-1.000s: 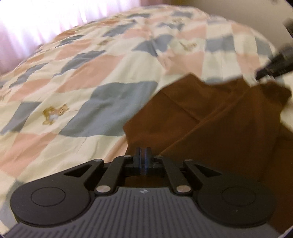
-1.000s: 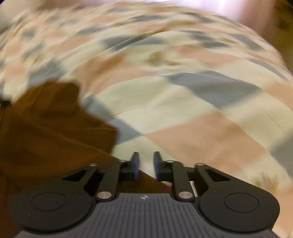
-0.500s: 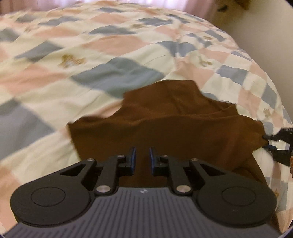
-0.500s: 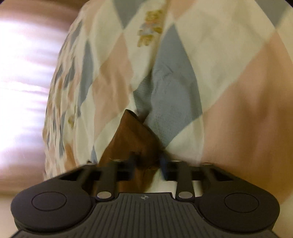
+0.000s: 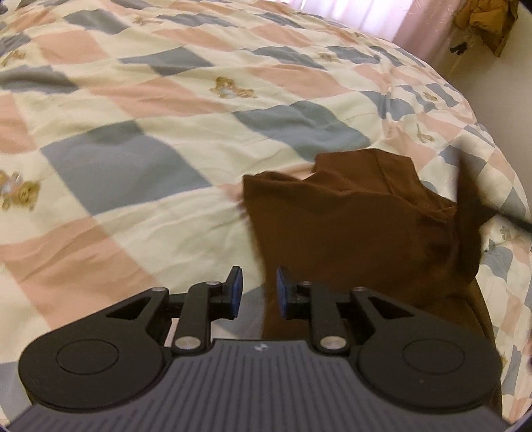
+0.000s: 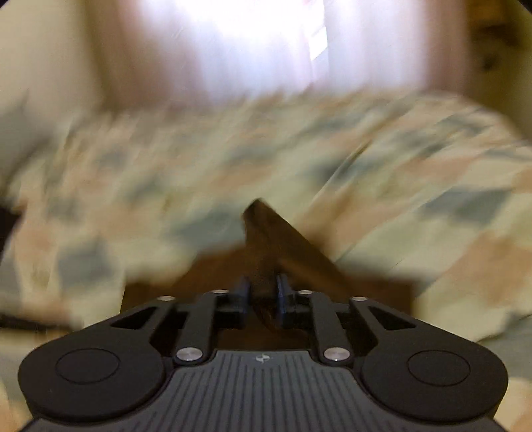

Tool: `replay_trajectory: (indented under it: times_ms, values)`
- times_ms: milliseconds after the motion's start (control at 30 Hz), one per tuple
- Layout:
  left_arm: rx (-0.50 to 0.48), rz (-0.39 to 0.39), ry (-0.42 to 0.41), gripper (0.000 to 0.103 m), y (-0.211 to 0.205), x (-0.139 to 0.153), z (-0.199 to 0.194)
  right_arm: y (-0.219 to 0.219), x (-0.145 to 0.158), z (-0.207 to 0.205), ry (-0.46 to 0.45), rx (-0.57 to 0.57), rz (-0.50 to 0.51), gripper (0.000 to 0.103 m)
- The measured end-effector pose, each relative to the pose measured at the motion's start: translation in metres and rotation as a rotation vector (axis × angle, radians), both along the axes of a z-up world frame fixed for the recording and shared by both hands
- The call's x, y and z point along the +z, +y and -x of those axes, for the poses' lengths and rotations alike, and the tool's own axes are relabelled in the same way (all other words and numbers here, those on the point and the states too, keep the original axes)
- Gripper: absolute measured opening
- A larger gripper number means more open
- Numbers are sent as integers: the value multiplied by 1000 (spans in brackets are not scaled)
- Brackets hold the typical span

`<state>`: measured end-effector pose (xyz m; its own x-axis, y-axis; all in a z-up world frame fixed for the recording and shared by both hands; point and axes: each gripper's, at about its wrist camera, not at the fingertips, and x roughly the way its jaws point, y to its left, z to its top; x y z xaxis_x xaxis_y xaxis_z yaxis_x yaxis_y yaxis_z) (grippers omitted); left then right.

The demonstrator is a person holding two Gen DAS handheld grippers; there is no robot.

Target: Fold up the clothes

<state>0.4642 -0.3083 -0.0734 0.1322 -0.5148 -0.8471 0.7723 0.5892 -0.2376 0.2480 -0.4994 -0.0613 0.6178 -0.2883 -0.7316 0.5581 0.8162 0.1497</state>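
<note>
A brown garment [image 5: 359, 219] lies bunched on the checked quilt, right of centre in the left wrist view. My left gripper [image 5: 256, 289] is open and empty, hovering over the garment's left edge. In the blurred right wrist view my right gripper [image 6: 261, 292] is shut on a fold of the brown garment [image 6: 282, 242], and a corner of cloth stands up from between the pads. That lifted corner also shows at the right of the left wrist view [image 5: 472, 212].
The quilt [image 5: 166, 139] with pink, grey and cream diamonds covers the bed. A bright curtained window [image 6: 252, 36] is behind the bed. A wall and a hanging brown item [image 5: 488, 20] are at the far right.
My left gripper opened and let go of the garment, then shifted left. My right gripper closed on a corner of the cloth and swung it upward fast.
</note>
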Motion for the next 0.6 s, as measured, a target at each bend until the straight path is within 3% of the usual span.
replay_trajectory:
  times_ms: [100, 167, 200, 233, 367, 400, 433, 467, 600]
  values:
    - [7, 7, 12, 17, 9, -1, -2, 19, -33, -14, 141, 72, -47, 23]
    - [12, 12, 20, 18, 14, -1, -3, 23, -27, -4, 136, 84, -30, 36]
    - [15, 15, 24, 18, 17, -1, -4, 23, -20, 1, 120, 86, -11, 49]
    - [17, 17, 28, 18, 20, -2, -4, 23, -15, 4, 104, 91, 5, 52]
    - [-4, 77, 106, 19, 8, -1, -1, 16, -10, 6, 116, 141, 57, 51]
    - [-22, 100, 126, 20, -3, -1, 4, 15, -17, 4, 144, 167, 47, 47]
    - [-41, 122, 145, 24, -14, 0, 9, 14, -20, 6, 169, 181, 34, 36]
    - [-59, 144, 165, 31, -25, 1, 14, 14, -20, 11, 170, 173, 31, 36]
    - [-89, 201, 295, 46, -68, -8, 30, -15, -13, 50, 94, -9, -47, 45]
